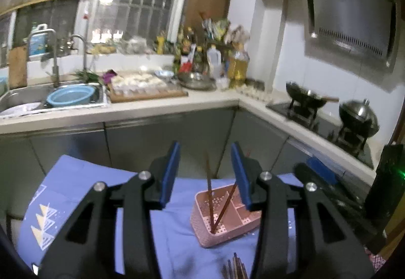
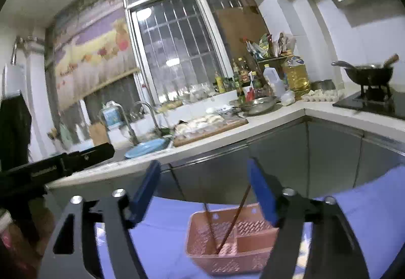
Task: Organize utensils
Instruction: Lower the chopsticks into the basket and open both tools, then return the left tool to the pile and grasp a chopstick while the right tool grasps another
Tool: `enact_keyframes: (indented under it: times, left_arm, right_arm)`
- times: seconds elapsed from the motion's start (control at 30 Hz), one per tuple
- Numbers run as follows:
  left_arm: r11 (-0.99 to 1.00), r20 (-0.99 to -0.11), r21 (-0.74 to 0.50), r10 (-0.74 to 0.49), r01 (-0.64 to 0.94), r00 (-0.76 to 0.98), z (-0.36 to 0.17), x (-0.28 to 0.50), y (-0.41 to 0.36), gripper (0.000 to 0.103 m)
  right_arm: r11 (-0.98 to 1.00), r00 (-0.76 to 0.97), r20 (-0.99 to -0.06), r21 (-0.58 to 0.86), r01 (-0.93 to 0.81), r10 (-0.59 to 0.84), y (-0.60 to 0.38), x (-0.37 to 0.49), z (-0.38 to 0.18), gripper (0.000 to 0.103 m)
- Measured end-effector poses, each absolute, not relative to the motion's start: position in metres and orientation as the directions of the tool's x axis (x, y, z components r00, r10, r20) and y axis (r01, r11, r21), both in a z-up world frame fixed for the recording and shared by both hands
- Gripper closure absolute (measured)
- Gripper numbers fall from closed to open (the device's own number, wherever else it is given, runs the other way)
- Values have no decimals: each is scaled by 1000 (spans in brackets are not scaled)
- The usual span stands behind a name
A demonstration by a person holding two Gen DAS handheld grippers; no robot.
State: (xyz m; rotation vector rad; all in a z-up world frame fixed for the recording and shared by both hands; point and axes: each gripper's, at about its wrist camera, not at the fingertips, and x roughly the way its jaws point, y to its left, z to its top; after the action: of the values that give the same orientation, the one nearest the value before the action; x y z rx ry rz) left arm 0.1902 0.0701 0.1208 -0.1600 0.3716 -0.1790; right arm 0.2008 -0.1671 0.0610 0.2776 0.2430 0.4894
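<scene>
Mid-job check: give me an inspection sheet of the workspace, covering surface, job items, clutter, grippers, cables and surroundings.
Surface: blue cloth with a triangle print, wrinkled.
Job's things: pink caddy on the cloth, two chopsticks standing crossed in one compartment; more chopsticks lie on the cloth nearer the camera.
Clutter: nothing seen on the cloth beyond these.
Grippers: left gripper open, nothing pressed; right gripper open wide, nothing held.
Cables: nothing seen.
Surroundings: kitchen counter with sink, blue basin, cutting board, bottles; woks on the stove; barred window behind.
</scene>
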Motion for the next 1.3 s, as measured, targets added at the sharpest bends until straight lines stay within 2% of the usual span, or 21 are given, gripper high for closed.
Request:
enact_keyframes:
  times: [0.03, 0.1, 0.13, 0.17, 0.2, 0.23, 0.27, 0.3, 0.33, 0.4, 0.57, 0.67, 0.9, 1.0, 1.07, 1.1, 1.3]
  left_arm:
    - [969, -338, -195, -210, 150, 917, 120, 180, 72, 63]
    - [961, -347, -216, -241, 173, 907, 102, 154, 78, 63]
    - [959, -368, -220, -254, 181, 895, 88, 145, 79, 63]
    - [957, -398, -221, -264, 187, 878, 73, 138, 79, 63]
    - [956, -428, -223, -272, 191, 862, 59, 134, 79, 63]
    - [953, -485, -233, -286, 192, 827, 34, 129, 78, 63]
    - [949, -533, -249, -300, 192, 791, 12, 127, 77, 63]
    - [943, -582, -269, -321, 195, 747, -11, 124, 74, 63]
    - [939, -619, -281, -335, 198, 710, -28, 124, 71, 63]
    - [935, -690, -295, -352, 198, 633, -64, 119, 61, 63]
    - [927, -742, -298, -376, 229, 555, -99, 106, 39, 63]
    - [927, -764, -282, -374, 249, 526, -108, 105, 27, 63]
    - [929, -794, -238, -353, 282, 495, -121, 106, 4, 63]
    - [935, -805, -208, -331, 287, 492, -126, 110, -3, 63]
    - [939, -818, -198, -317, 282, 481, -130, 114, -6, 74]
    - [942, -819, -194, -309, 275, 484, -132, 115, -7, 76]
    - [946, -821, -176, -293, 272, 489, -133, 120, -8, 78]
  right_arm:
    - [847, 863, -154, 336, -412, 481, -172, 185, 60, 3]
    - [831, 860, -132, 365, -420, 493, -183, 151, 48, 3]
    - [824, 841, -159, 360, -438, 517, -184, 141, 41, 3]
    - [831, 819, -229, 342, -438, 526, -182, 130, 27, 4]
    - [847, 809, -288, 327, -419, 512, -179, 119, 10, 16]
    - [863, 798, -345, 305, -404, 495, -175, 110, -9, 38]
    - [876, 779, -404, 277, -395, 479, -169, 105, -23, 47]
    - [887, 744, -483, 245, -393, 463, -160, 102, -42, 62]
    - [884, 684, -565, 230, -406, 462, -150, 99, -65, 73]
    - [875, 598, -651, 246, -417, 468, -137, 91, -99, 76]
    - [874, 532, -719, 223, -432, 447, -121, 83, -126, 81]
    - [874, 493, -751, 231, -427, 439, -120, 83, -139, 94]
    - [877, 511, -714, 379, -294, 479, -166, 86, -139, 96]
    - [890, 527, -717, 380, -253, 456, -180, 88, -140, 96]
    - [892, 528, -720, 385, -236, 450, -185, 88, -143, 96]
    - [894, 535, -718, 388, -225, 446, -188, 87, -143, 96]
    - [913, 564, -720, 358, -196, 404, -196, 87, -147, 95]
